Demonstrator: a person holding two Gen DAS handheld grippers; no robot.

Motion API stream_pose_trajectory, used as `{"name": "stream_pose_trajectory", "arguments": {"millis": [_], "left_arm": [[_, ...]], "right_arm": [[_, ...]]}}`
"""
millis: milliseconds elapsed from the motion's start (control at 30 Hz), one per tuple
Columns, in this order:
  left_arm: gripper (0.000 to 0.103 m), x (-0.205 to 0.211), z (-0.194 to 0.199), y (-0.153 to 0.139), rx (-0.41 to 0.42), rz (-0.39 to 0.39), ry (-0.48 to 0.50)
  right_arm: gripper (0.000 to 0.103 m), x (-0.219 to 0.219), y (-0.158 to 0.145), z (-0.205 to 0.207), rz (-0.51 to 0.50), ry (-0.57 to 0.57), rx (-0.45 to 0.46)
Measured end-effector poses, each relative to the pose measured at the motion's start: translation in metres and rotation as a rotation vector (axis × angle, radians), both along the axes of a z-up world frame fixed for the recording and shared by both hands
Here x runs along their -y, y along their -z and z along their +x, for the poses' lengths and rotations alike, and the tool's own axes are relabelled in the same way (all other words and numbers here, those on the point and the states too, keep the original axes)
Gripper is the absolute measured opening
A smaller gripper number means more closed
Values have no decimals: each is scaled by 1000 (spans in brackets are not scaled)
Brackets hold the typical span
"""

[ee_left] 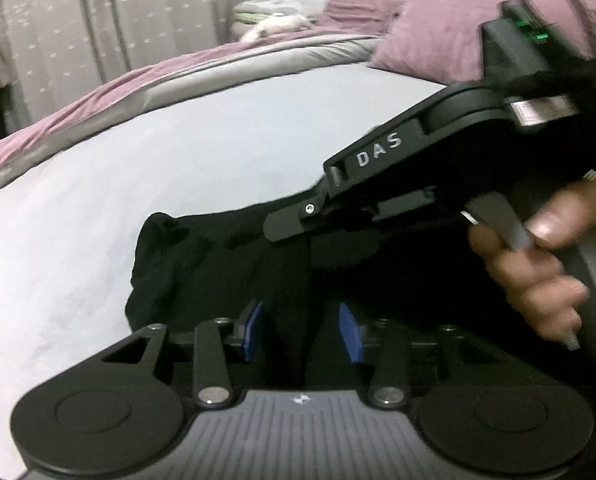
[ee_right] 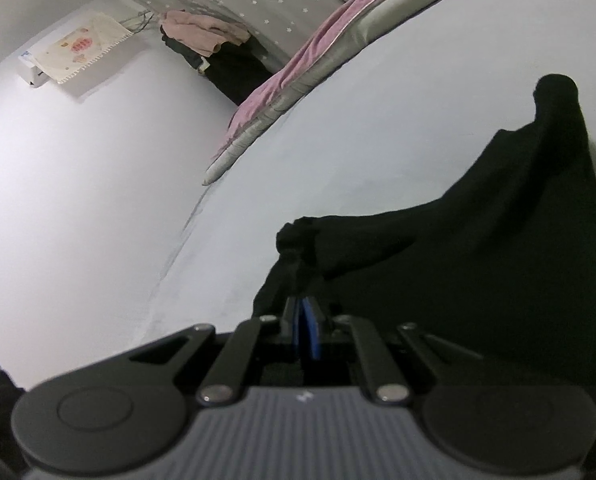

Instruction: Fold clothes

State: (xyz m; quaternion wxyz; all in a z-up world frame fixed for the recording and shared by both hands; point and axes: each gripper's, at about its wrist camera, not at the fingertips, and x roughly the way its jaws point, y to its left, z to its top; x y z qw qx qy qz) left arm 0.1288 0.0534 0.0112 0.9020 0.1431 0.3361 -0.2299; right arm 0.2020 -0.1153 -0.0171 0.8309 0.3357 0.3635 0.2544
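Left to right across the bed [ee_left: 146, 152]: my left gripper [ee_left: 302, 330], fingers apart, straddles a ridge of the black garment [ee_left: 186, 256] lying on the bed's pale sheet. My right gripper [ee_right: 306, 330], fingers pinched together on the garment's bunched edge, lifts it. Likely risk: thin cloth slipping free, collapsing the fold.
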Motion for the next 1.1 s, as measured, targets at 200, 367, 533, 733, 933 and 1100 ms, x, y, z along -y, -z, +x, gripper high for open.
{"name": "stream_pose_trajectory", "arguments": {"millis": [200,367,533,733,933,1100], "left_arm": [[42,20,13,15,68,48,-189],[9,13,21,20,78,35,-284],[5,-18,31,12,81,-14,-385],[5,-65,42,8,79,-73,-499],[5,-94,54,12,97,-63,-566],[5,-117,71,16,114,-41,-618]], "right_arm": [[6,-1,-2,0,17,-5,9],[6,-3,-3,0,22,-6,20],[6,-6,1,4,31,-21,13],[17,-2,3,2,22,6,11],[23,-2,5,3,-6,23,4],[27,-4,6,4,-22,27,0]]}}
